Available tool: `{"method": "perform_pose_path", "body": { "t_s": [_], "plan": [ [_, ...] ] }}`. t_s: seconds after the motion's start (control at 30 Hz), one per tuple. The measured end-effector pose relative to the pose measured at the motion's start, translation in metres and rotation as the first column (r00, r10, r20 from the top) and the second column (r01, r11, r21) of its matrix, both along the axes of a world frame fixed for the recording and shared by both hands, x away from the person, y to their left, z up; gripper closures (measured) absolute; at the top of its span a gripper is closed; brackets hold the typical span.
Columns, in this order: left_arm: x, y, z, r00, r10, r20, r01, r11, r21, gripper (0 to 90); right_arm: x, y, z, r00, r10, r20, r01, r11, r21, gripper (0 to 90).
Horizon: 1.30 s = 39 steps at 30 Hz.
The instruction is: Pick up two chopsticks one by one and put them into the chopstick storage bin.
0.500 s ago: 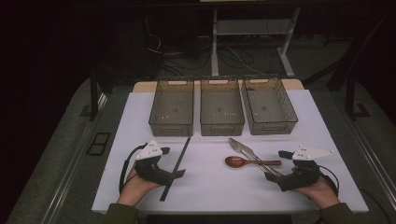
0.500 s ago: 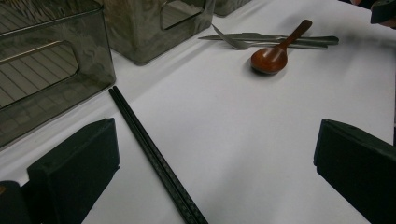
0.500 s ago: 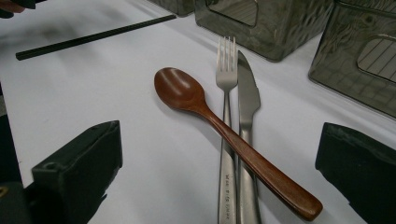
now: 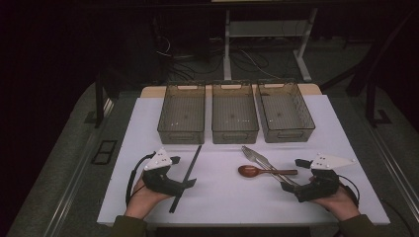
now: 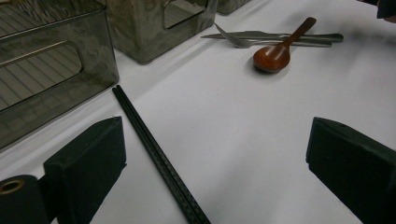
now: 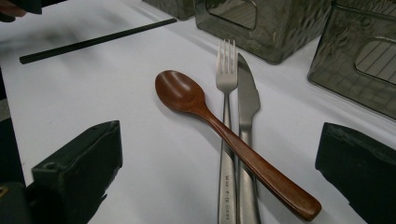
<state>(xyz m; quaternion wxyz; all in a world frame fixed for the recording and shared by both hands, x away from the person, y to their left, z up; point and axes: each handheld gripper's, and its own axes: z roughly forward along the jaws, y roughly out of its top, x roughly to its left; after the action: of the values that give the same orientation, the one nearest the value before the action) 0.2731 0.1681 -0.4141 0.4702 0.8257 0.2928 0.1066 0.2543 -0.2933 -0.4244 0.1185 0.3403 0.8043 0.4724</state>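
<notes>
Nothing has shifted since the earlier frame: both hands parked, sorting not started.

Left gripper (image 4: 184,173) rests on the counter (image 4: 217,197) with its jaws wide open and nothing between the pads; the black chopsticks (image 5: 156,154) lie just inside its left jaw, touching neither pad as far as I can tell. Right gripper (image 4: 291,175) also sits with jaws wide open, empty, facing the wooden spoon (image 6: 224,128), which lies crossed over the fork (image 6: 226,112) and knife (image 6: 247,116). All 3 bins at the back, left bin (image 4: 182,114), middle bin (image 4: 234,113) and right bin (image 4: 285,112), look empty. My read: 0 of 4 utensils binned, all still on the counter in front of the bins. Left: close on the chopsticks, lift, drop into a bin; then the spoon first, since it rides on top of the metal pair.
</notes>
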Motion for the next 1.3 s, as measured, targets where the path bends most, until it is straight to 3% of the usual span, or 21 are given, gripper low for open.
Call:
{"method": "perform_pose_path", "body": {
  "t_s": [0.27, 0.63, 0.9, 1.3],
  "plan": [
    [-0.008, 0.005, 0.001, 0.9997, 0.026, 0.001, -0.026, 0.9996, 0.007, 14.3, -0.001, 0.003, 0.000, 1.0000, -0.003, 0.000, 0.003, 1.000, -0.010, 0.2],
    [-0.014, 0.014, -0.002, 0.9990, 0.036, -0.026, -0.035, 0.9991, 0.024, 30.3, -0.001, 0.002, -0.002, 1.0000, -0.003, -0.002, 0.003, 1.000, -0.009, 0.1],
    [-0.019, 0.023, -0.007, 0.9979, 0.036, -0.055, -0.033, 0.9987, 0.038, 49.5, 0.000, 0.003, -0.002, 1.0000, -0.003, -0.002, 0.003, 1.000, -0.009, 0.1],
    [-0.020, 0.029, -0.017, 0.9920, 0.033, -0.121, -0.026, 0.9980, 0.057, 63.0, 0.000, 0.003, -0.003, 1.0000, 0.002, -0.004, -0.002, 1.000, -0.016, 0.2]
  ]
}}
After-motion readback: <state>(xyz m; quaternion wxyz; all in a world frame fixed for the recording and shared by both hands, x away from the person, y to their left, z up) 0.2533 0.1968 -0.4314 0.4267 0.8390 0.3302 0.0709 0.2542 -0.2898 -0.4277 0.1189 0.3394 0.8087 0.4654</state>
